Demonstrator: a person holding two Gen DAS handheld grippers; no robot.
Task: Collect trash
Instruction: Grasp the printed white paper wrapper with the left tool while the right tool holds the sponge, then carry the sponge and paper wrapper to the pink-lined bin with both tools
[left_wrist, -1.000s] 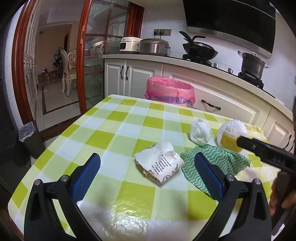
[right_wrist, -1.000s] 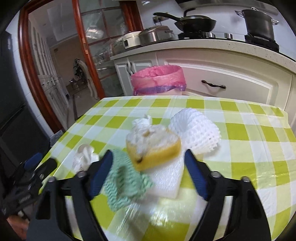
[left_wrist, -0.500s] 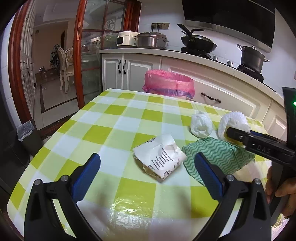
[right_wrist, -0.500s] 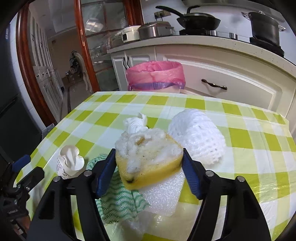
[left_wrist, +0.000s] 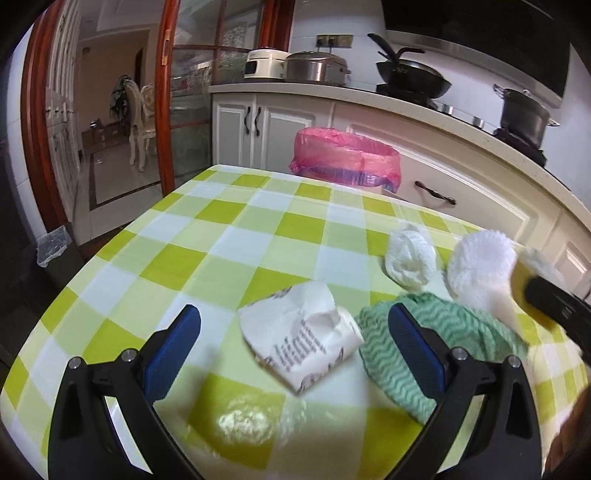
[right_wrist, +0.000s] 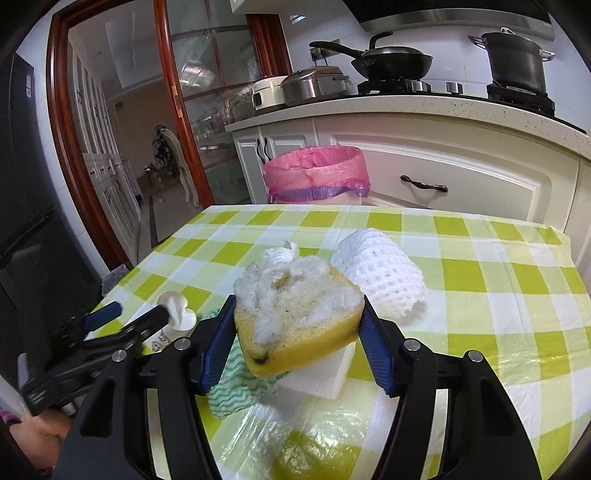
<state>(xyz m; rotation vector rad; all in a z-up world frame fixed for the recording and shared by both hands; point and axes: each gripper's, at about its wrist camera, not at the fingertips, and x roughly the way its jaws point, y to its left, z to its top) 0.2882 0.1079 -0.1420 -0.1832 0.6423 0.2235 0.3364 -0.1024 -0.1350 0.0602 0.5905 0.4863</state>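
Observation:
My right gripper (right_wrist: 297, 306) is shut on a yellow sponge (right_wrist: 299, 325) topped with white fluff, held just above a white foam block (right_wrist: 321, 376). In the left wrist view the sponge (left_wrist: 519, 291) shows at the right edge. My left gripper (left_wrist: 293, 314) is open, low over the table, its fingers either side of a crumpled printed paper (left_wrist: 299, 343) without touching it. A green wavy cloth (left_wrist: 443, 332), a white foam net (left_wrist: 480, 269) and a wadded tissue (left_wrist: 408, 258) lie to the right of the paper. The pink-lined bin (left_wrist: 347, 158) stands beyond the table's far edge.
The table carries a green-and-white checked cloth (left_wrist: 229, 236) under clear film. White kitchen cabinets (right_wrist: 443, 155) run behind the bin, with pots and cookers on the counter. A doorway with red wood frames (left_wrist: 162, 110) opens at the left. A hand shows at the lower left of the right wrist view.
The right gripper's jaws closed onto the sponge and lifted it slightly off the foam block. The left gripper moved forward and lower toward the printed paper.

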